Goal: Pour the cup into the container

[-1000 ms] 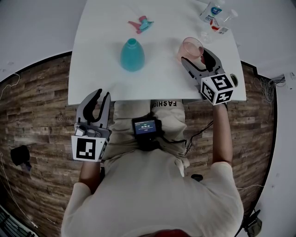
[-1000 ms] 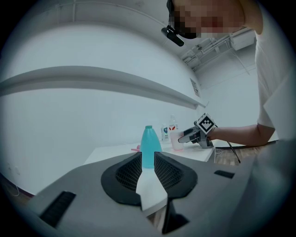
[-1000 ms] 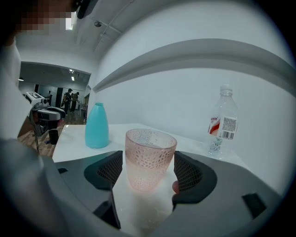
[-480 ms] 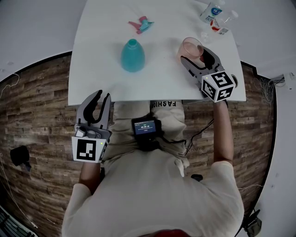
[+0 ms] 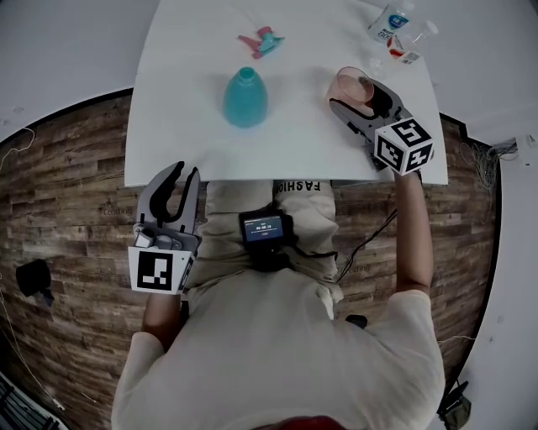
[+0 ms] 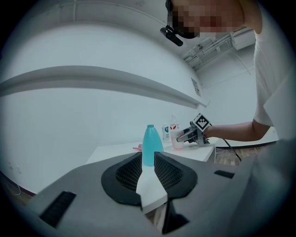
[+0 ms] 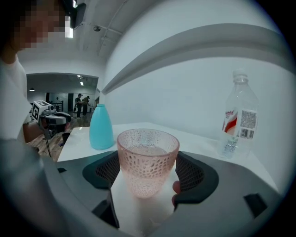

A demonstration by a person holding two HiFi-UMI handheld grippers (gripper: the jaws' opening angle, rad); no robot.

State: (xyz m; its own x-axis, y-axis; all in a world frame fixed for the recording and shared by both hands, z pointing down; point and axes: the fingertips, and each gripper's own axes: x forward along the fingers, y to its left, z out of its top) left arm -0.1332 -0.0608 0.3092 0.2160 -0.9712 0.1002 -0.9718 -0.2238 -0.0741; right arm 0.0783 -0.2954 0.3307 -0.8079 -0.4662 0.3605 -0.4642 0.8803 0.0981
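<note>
A pink dimpled glass cup [image 5: 353, 84] stands upright on the white table [image 5: 193, 126] at the right. My right gripper [image 5: 357, 95] reaches round it, and its jaws have just been opening. In the right gripper view the cup [image 7: 148, 159] sits between the wide-spread pads [image 7: 190, 172], which do not press on it. The teal bottle-shaped container [image 5: 245, 98] stands uncapped at the table's middle, well left of the cup. My left gripper [image 5: 185, 172] hangs open and empty below the table's near edge, over the person's lap.
A pink and teal spray head [image 5: 259, 40] lies at the table's far side. Two clear plastic bottles [image 5: 388, 21] [image 5: 412, 42] stand at the far right corner, just behind the cup. Wooden floor surrounds the table.
The right gripper has slid forward round the cup and its jaws have spread a little wider. The left gripper has not moved.
</note>
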